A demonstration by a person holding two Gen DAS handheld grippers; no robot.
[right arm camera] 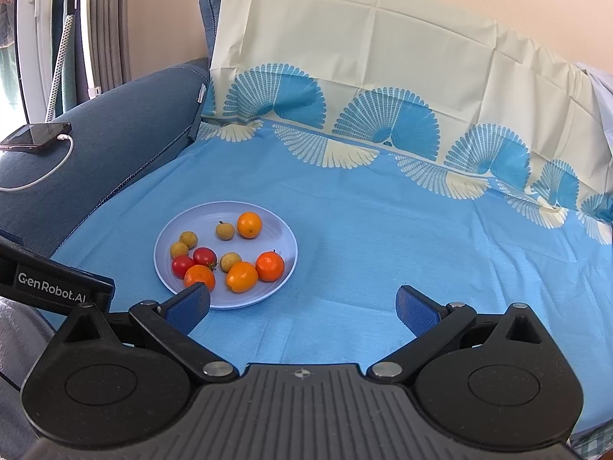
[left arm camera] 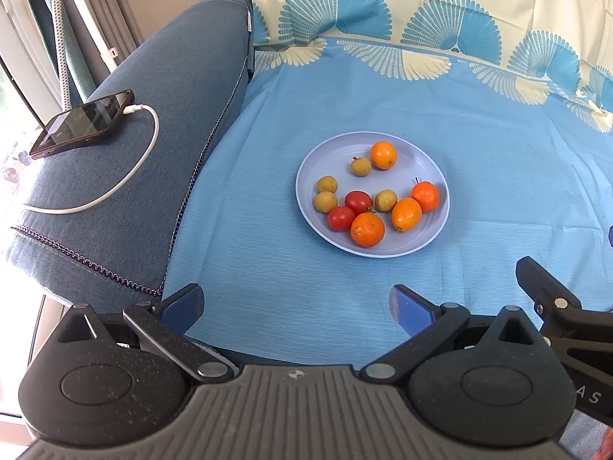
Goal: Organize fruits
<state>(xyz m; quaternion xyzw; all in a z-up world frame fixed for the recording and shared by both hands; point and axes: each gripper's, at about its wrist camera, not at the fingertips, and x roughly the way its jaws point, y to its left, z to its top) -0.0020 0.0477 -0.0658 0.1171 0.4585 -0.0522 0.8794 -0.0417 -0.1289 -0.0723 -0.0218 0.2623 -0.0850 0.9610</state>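
A pale lilac plate [left arm camera: 387, 249] [right arm camera: 276, 230] lies on the blue cloth and holds mixed fruit. On it are several small oranges [left arm camera: 367, 229] [right arm camera: 241, 276], two red cherry tomatoes [left arm camera: 341, 218] [right arm camera: 182, 266] and several tan longans [left arm camera: 326, 201] [right arm camera: 231, 261]. My left gripper [left arm camera: 297, 304] stands open, short of the plate's near rim, with nothing between its fingers. My right gripper [right arm camera: 304, 306] is open too, to the right of the plate; its left finger [right arm camera: 189, 304] overlaps the plate's near edge in the right wrist view.
A dark blue sofa armrest [left arm camera: 161, 145] [right arm camera: 107, 145] rises left of the plate, carrying a phone [left arm camera: 82, 124] [right arm camera: 36, 136] on a white charging cable [left arm camera: 126, 176]. A cream and blue patterned cloth [right arm camera: 383, 76] covers the backrest behind. Bare blue cloth [right arm camera: 421, 249] stretches to the right.
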